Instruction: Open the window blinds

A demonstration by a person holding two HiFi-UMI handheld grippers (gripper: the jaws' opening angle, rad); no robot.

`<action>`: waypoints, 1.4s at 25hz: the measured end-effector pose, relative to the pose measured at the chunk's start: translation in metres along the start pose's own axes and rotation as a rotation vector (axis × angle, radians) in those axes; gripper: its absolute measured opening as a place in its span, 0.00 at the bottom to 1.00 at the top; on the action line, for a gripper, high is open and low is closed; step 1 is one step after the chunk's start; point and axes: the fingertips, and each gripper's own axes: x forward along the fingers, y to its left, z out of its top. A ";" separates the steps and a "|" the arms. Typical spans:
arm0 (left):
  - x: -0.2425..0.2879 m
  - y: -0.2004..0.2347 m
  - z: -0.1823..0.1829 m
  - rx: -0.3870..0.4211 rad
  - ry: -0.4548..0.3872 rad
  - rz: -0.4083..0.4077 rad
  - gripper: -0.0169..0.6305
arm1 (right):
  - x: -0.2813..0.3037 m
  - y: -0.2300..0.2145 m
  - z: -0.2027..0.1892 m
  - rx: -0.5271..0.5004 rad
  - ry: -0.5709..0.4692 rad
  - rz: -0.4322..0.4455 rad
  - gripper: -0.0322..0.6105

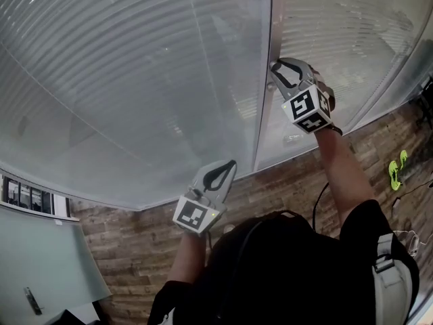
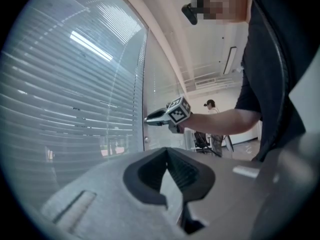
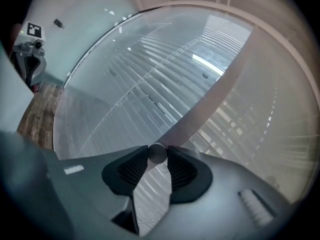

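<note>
Grey slatted blinds [image 1: 135, 80] hang behind the glass wall in front of me. A pale upright frame post [image 1: 265, 107] splits the glass. My right gripper [image 1: 274, 68] is raised level against this post. In the right gripper view its jaws are closed on a small round knob [image 3: 157, 153] that sticks out of the post [image 3: 215, 94]. My left gripper [image 1: 232, 162] hangs lower and to the left, short of the glass, shut and holding nothing. From the left gripper view the right gripper [image 2: 148, 119] shows touching the post, with the blinds [image 2: 60, 99] to its left.
A second small knob [image 2: 145, 140] sits lower on the same post. The floor [image 1: 122, 242] is brown wood planks, with a yellow-green object [image 1: 398, 168] and a cable lying at the right. A grey panel [image 1: 40, 263] stands at the lower left. Another person [image 2: 210, 104] stands far behind.
</note>
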 end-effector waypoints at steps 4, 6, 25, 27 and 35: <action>-0.003 0.002 -0.001 -0.001 0.004 0.004 0.03 | 0.001 -0.003 -0.002 0.168 -0.035 -0.010 0.25; -0.004 0.003 -0.001 0.000 0.006 0.003 0.03 | 0.002 -0.002 -0.004 0.257 -0.059 -0.009 0.25; -0.004 0.004 -0.008 -0.002 0.018 0.003 0.03 | -0.002 -0.011 -0.012 0.922 -0.243 -0.019 0.25; -0.004 0.004 -0.008 -0.002 0.018 0.001 0.03 | -0.002 -0.011 -0.012 0.991 -0.260 -0.024 0.25; -0.002 0.004 -0.007 0.013 0.020 -0.010 0.03 | -0.003 -0.012 -0.012 1.057 -0.273 -0.041 0.25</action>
